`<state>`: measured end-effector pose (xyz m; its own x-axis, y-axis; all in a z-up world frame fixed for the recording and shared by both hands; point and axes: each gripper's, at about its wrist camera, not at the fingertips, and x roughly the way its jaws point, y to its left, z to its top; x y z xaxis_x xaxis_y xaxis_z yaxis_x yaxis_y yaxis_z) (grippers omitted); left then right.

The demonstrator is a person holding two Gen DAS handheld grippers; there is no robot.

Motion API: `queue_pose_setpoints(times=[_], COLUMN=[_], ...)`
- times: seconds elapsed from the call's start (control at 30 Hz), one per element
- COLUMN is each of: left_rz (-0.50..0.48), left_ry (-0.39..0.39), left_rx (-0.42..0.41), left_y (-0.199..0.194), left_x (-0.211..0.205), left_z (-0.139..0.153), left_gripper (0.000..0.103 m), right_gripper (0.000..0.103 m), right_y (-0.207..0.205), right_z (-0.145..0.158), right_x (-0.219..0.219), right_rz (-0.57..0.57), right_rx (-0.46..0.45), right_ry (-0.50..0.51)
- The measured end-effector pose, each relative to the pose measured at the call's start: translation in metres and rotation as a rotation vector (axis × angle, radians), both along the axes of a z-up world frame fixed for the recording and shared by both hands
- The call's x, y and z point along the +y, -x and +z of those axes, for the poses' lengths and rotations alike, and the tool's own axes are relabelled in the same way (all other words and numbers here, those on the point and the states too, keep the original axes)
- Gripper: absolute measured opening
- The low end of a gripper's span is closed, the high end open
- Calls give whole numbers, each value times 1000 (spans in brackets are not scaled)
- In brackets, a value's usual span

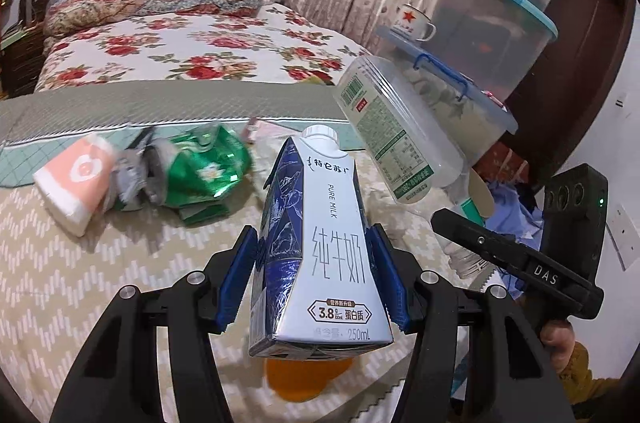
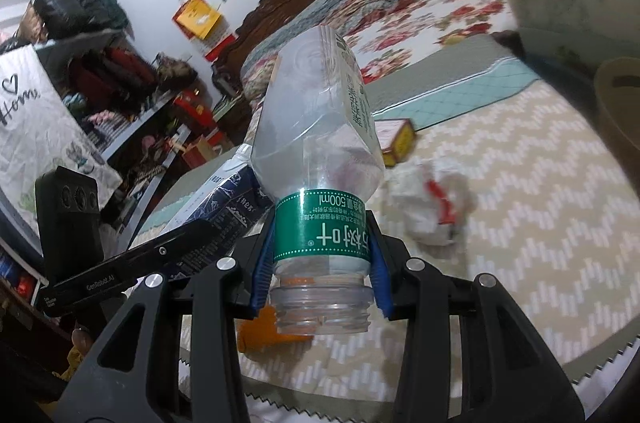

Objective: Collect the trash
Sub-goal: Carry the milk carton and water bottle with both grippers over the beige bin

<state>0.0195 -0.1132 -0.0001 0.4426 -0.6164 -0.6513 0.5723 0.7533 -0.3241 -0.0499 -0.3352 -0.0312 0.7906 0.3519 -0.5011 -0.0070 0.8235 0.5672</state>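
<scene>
A blue and white milk carton [image 1: 328,263] stands upright between the blue pads [image 1: 236,279] of my left gripper [image 1: 314,235], which is shut on its lower half. My right gripper [image 2: 320,223] is shut on a clear plastic bottle [image 2: 316,127] at its green label, with the open neck toward the camera and no cap on it. In the left wrist view that bottle [image 1: 396,135] hangs tilted at the upper right of the carton. The carton [image 2: 228,199] shows at the left in the right wrist view. Both items are lifted above the cloth-covered surface.
On the zigzag cloth [image 1: 80,283] lie a crushed green can [image 1: 200,171], a pink and white pack [image 1: 76,179], crumpled white paper [image 2: 432,203], a small yellow box [image 2: 396,139] and something orange [image 1: 308,379]. Stacked plastic tubs [image 1: 500,35] and a beige basket [image 2: 620,103] stand right. A bed [image 1: 180,51] lies behind.
</scene>
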Motion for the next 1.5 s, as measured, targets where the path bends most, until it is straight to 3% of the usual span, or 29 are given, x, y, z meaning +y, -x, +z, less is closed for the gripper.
queue_pose_setpoints(times=[0.23, 0.53, 0.8, 0.87, 0.9, 0.93, 1.23, 1.5], left_rz=[-92, -222, -297, -312, -317, -325, -394, -520], left_ry=[-4, -2, -14, -20, -22, -28, -92, -147], left_rx=[-18, -30, -21, -19, -18, -18, -20, 27], left_y=[5, 10, 13, 13, 13, 13, 9, 4], left_x=[-45, -112, -159, -170, -174, -181, -235, -325], left_z=[8, 17, 20, 20, 20, 20, 13, 5], left_gripper=[54, 54, 54, 54, 54, 54, 54, 54], right_gripper=[43, 43, 43, 47, 59, 64, 66, 66], right_y=[27, 74, 86, 75, 70, 66, 85, 120], right_z=[-4, -18, -48, -53, -56, -58, -63, -77], right_x=[-42, -129, -206, -221, -230, -237, -242, -246], right_rz=[-134, -421, -586, -604, -608, -626, -668, -720], right_rx=[6, 15, 94, 127, 139, 150, 84, 70], right_ry=[-45, -139, -314, -347, -364, -382, -364, -356])
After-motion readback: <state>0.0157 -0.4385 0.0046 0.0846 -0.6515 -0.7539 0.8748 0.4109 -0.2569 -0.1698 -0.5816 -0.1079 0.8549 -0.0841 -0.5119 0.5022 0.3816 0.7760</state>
